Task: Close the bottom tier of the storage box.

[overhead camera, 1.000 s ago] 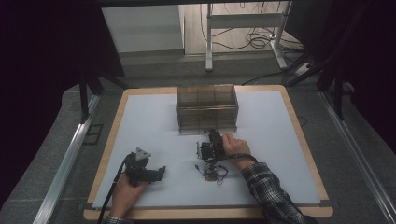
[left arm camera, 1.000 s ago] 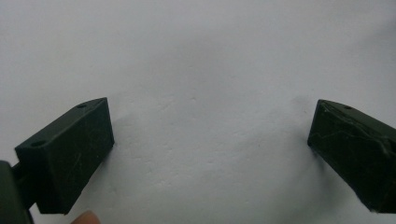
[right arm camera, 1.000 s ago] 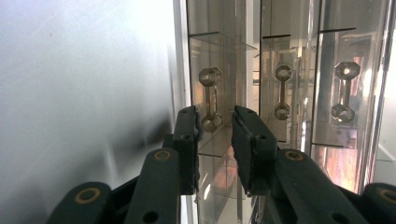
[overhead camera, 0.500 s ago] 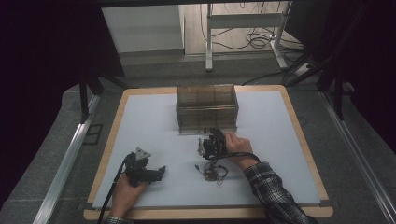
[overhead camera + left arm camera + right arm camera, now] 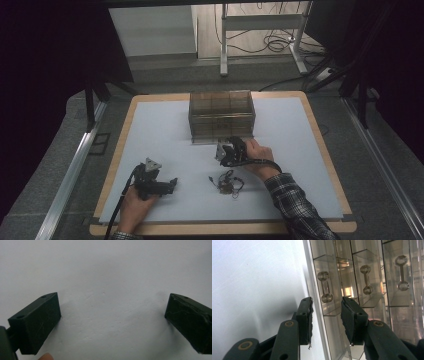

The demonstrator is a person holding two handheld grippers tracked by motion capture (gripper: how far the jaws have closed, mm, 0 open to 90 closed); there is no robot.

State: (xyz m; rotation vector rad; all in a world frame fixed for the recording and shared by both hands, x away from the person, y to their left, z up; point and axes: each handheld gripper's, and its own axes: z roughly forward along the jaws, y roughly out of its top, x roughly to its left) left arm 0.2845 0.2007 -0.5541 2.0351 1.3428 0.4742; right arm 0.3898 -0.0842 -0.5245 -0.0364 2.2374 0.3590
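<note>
Drawer cabinet: clear, just ahead of right gripper fingers, not touched.
Right fingers: narrowly parted, just been opening, nothing between.
Left gripper: fingers wide, over bare worktop.
Cable tangle: behind right fingers, apart.

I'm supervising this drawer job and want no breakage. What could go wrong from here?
1. The right gripper, its jaws just opening with nothing between them, sits close to the clear drawer cabinet; it might miss the small drawer handle and push the light cabinet back.
2. The small tangle of parts lies near the right hand; a sleeve could drag it.
</note>
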